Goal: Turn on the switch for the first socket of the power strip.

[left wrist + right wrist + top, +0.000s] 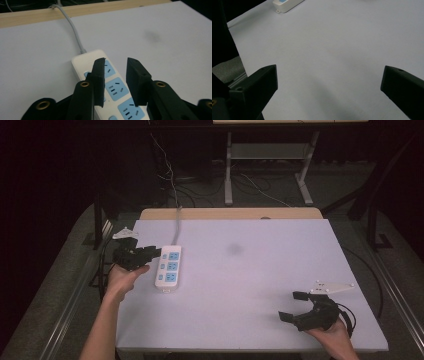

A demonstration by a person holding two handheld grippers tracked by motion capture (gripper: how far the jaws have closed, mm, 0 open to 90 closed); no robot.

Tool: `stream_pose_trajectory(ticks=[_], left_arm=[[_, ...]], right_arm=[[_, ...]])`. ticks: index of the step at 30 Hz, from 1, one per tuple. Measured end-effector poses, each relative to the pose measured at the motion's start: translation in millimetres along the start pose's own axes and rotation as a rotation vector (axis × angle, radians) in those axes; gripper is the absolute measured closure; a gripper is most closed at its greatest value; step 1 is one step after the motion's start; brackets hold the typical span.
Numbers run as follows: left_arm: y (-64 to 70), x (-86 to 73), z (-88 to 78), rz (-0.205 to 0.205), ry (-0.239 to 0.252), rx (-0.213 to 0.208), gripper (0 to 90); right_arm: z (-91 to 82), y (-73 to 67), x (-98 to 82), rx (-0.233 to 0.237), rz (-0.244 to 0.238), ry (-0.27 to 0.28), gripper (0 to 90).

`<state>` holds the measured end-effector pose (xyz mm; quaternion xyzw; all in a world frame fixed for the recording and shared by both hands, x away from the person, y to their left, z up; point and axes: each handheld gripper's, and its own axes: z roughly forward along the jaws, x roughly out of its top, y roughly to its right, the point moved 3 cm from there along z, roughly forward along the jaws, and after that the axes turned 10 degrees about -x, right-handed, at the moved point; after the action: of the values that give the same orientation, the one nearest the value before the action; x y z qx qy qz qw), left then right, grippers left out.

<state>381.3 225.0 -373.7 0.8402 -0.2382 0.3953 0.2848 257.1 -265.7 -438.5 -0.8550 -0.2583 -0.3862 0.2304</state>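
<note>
In the high view, a white power strip [168, 267] with blue sockets lies at about nine o'clock on the pale table [260, 285], its grey cable [177, 222] running off toward twelve, presumably to a wall outlet. The left gripper [150, 253] sits just beside the strip's left edge, jaws slightly apart with nothing between them. The right gripper [295, 306] waits near five o'clock, well apart from the strip, jaws spread wide and empty.

The left gripper view has its jaws parted above the strip [107, 85], the left one over its edge, probably lined up to steady or seize it.

In the right gripper view, the wide-set jaws frame bare table [332, 57], with the strip's end [287, 5] at eleven o'clock.
</note>
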Motion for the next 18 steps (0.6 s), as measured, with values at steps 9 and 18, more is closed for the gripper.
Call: stream_pose_trajectory(ticks=[9,18], left_arm=[[15.1,-12.6,-11.0,0.009,0.026,-0.020,37.0],[40.6,-28.2,-15.0,0.058,0.043,-0.094,14.0]], right_arm=[[-0.3,0.3,0.0,-0.001,0.003,0.003,0.5],[-0.6,0.1,0.0,-0.001,0.006,0.004,0.5]])
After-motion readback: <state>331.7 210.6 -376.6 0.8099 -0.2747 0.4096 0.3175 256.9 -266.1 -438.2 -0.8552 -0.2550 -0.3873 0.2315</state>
